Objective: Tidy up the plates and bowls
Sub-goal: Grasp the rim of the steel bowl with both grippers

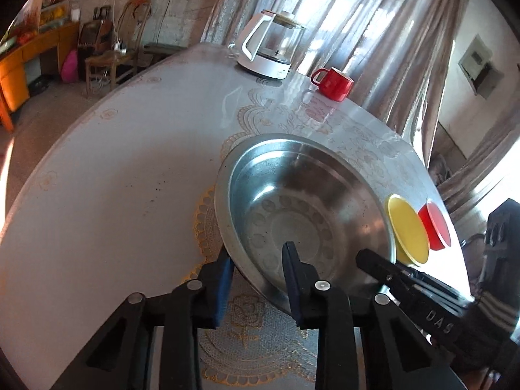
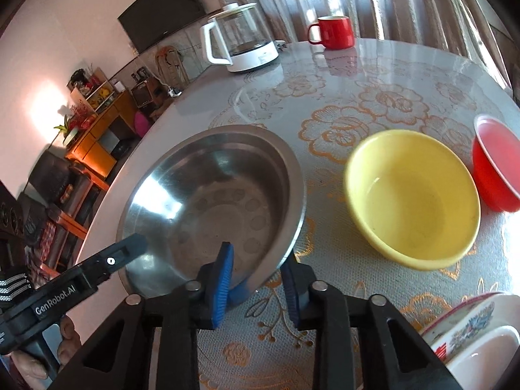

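Note:
A wide steel bowl [image 1: 302,201] [image 2: 211,201] sits on the round, lace-patterned table [image 1: 113,178]. My left gripper [image 1: 258,273] straddles the bowl's near rim, one blue pad outside and one inside, shut on it. My right gripper [image 2: 256,276] clamps the rim on the opposite side, also with a pad on each face. Each wrist view shows the other gripper's black finger at the bowl's edge. To the right of the steel bowl stand a yellow bowl [image 2: 412,195] [image 1: 408,230] and, beyond it, a red bowl [image 2: 497,169] [image 1: 435,224].
A glass kettle on a white base [image 1: 269,48] [image 2: 240,39] and a red mug [image 1: 333,83] [image 2: 334,32] stand at the table's far edge by the curtains. Patterned white dishes [image 2: 471,334] lie at the near right. A hand [image 2: 65,334] holds the left gripper.

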{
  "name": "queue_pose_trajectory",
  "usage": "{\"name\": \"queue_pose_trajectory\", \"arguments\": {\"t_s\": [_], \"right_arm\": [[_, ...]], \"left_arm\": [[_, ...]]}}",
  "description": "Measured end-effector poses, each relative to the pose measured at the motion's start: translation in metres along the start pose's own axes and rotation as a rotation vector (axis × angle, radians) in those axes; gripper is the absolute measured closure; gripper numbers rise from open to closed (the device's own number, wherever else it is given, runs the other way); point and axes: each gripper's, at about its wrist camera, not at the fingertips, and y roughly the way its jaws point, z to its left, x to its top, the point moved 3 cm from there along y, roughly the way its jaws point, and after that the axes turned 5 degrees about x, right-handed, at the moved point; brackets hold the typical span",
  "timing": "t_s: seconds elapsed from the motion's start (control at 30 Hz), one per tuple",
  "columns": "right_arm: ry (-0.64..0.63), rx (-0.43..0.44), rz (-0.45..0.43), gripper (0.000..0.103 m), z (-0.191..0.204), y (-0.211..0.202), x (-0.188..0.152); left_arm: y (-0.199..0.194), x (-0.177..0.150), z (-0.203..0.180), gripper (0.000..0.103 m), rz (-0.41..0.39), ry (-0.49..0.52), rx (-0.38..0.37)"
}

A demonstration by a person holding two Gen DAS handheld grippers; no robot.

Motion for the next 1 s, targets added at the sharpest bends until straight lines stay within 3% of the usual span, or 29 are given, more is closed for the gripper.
{"name": "queue_pose_trajectory", "arguments": {"t_s": [0.4, 1.0], "right_arm": [[-0.048, 0.025, 0.007, 0.076, 0.011, -0.016, -0.020], [-0.127, 0.127, 0.033, 0.075, 0.048, -0.063, -0.093]], "left_arm": [[-0.031, -0.037, 0.003, 0.069, -0.006, 0.029, -0.014], [-0.095, -0.112, 0.016, 0.063, -0.009, -0.014, -0.011]]}}
